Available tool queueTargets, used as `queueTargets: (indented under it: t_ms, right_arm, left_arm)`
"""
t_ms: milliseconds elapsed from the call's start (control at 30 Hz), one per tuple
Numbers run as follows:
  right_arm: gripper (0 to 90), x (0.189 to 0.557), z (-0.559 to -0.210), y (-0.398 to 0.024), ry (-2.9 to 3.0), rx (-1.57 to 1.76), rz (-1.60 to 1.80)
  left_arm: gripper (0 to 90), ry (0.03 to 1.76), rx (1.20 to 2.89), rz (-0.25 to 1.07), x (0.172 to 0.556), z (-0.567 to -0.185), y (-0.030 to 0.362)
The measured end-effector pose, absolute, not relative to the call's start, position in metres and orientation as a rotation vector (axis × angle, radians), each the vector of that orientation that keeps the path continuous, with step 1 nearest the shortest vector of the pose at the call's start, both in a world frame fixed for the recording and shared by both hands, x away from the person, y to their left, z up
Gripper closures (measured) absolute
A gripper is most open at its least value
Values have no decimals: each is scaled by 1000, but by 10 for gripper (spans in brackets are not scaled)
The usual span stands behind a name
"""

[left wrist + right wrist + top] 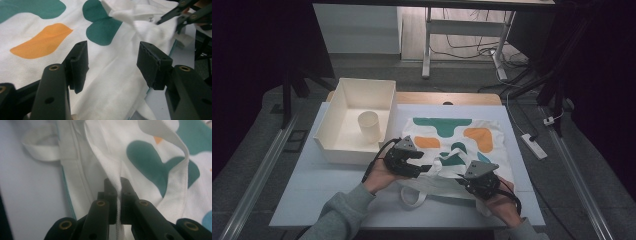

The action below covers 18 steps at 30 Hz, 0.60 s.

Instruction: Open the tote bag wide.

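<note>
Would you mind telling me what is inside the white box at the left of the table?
Inside the white box a single pale paper cup stands upright on the floor near the right wall. The near wall hides the strip of floor just behind it, so nothing can be told there.

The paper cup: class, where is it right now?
In the high view the paper cup stands upright inside the white bin at the table's left rear, just left of the printed tote bag.

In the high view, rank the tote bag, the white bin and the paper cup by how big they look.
1. tote bag and white bin: they look about alike, and the bin sits farther from the camera, so I won't rank them.
2. paper cup, clearly smallest.
</note>
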State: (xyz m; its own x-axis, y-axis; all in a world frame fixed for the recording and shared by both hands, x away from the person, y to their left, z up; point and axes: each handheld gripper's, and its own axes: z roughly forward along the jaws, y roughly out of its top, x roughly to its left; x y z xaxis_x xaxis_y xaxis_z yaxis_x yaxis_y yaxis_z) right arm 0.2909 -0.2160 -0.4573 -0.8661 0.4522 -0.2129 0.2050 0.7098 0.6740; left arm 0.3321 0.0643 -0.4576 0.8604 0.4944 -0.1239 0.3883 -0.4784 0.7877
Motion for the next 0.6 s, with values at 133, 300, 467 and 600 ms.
queueTargets:
  t_ms: [133, 300, 467, 600]
  right_arm:
    - [866, 283, -442, -213, 2553, 480, 1012]
    - [867, 274, -419, -209, 2530, 431, 1114]
    - [866, 290, -412, -210, 2471, 506, 1121]
    - [866, 314, -418, -217, 2441, 597, 1114]
  left_arm:
    - [432, 636, 2106, 163, 330, -453, 67]
    - [434, 633, 2084, 167, 330, -447, 70]
    - [434, 639, 2064, 181, 330, -443, 74]
    - [435, 647, 2050, 194, 330, -442, 76]
